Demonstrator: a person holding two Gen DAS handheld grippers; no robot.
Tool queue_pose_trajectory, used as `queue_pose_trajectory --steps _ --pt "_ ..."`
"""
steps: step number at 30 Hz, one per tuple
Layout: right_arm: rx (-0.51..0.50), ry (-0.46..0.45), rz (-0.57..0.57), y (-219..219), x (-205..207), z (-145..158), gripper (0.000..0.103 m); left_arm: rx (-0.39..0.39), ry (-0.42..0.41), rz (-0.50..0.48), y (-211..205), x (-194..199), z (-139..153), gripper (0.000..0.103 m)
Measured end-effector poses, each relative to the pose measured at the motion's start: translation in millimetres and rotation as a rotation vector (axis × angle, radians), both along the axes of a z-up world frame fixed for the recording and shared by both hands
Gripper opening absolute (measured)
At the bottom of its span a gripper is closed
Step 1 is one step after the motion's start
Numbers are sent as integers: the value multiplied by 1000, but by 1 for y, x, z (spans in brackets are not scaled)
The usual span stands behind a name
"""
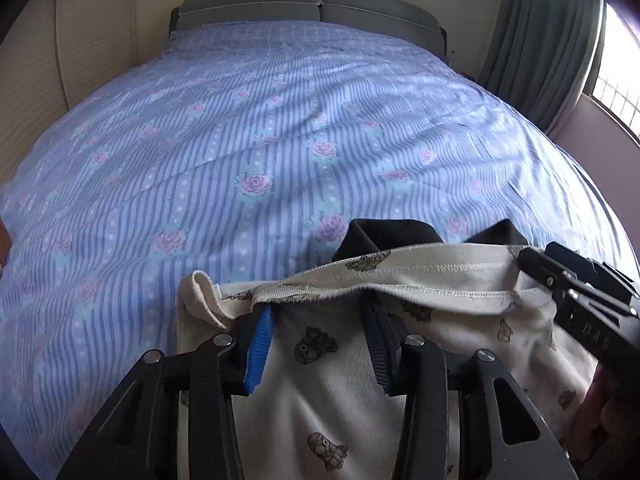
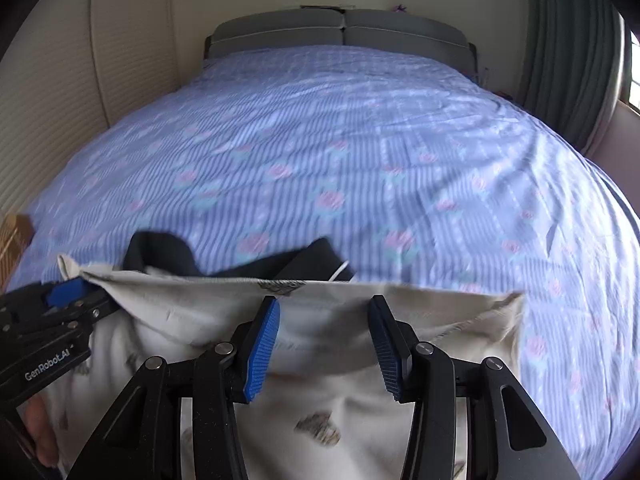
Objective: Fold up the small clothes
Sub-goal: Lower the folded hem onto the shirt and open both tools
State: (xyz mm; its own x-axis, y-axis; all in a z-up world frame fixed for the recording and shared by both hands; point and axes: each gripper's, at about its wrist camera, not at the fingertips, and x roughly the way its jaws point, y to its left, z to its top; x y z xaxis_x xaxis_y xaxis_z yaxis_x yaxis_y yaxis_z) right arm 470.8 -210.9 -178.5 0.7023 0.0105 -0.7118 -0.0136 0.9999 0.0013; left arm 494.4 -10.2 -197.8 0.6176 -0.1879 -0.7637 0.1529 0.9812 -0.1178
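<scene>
I have both grippers over the near edge of the bed [image 1: 280,128], which is covered by a blue striped sheet [image 2: 360,152] with pink roses. The cream garment [image 1: 340,376] printed with small bears lies on that near part of the sheet, its hemmed far edge lifted into a ridge across both views. My left gripper [image 1: 318,316] sits over the garment's left portion with its blue pads [image 1: 260,344] spread apart — the raised hem drapes over the fingertips, but nothing is pinched between them. My right gripper [image 2: 324,320] is likewise spread wide above the cloth, pads clear of each other, with the fabric's far edge just past its tips. From the left wrist view the right gripper shows at the right end of the hem, touching the cloth there. A dark garment [image 2: 160,252] lies just beyond the cream one, partly hidden behind it. Farther off I see the grey headboard [image 1: 312,8] against the wall and green curtains [image 1: 540,40] at the right — the right view is slightly blurred.
</scene>
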Motion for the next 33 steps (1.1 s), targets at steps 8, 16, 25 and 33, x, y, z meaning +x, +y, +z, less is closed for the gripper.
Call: queue_pose_trajectory --steps 8,16,25,33 --pt "65 -13 -35 -25 -2 14 47 3 -48 24 10 -9 10 43" --pt "39 11 50 -11 -39 1 47 -5 -29 48 21 -6 2 44" --pt "-4 49 -26 -27 7 -3 47 -24 -42 54 24 -5 1 44" --pt "79 28 -61 -48 -5 9 47 -74 -53 33 27 -28 12 44"
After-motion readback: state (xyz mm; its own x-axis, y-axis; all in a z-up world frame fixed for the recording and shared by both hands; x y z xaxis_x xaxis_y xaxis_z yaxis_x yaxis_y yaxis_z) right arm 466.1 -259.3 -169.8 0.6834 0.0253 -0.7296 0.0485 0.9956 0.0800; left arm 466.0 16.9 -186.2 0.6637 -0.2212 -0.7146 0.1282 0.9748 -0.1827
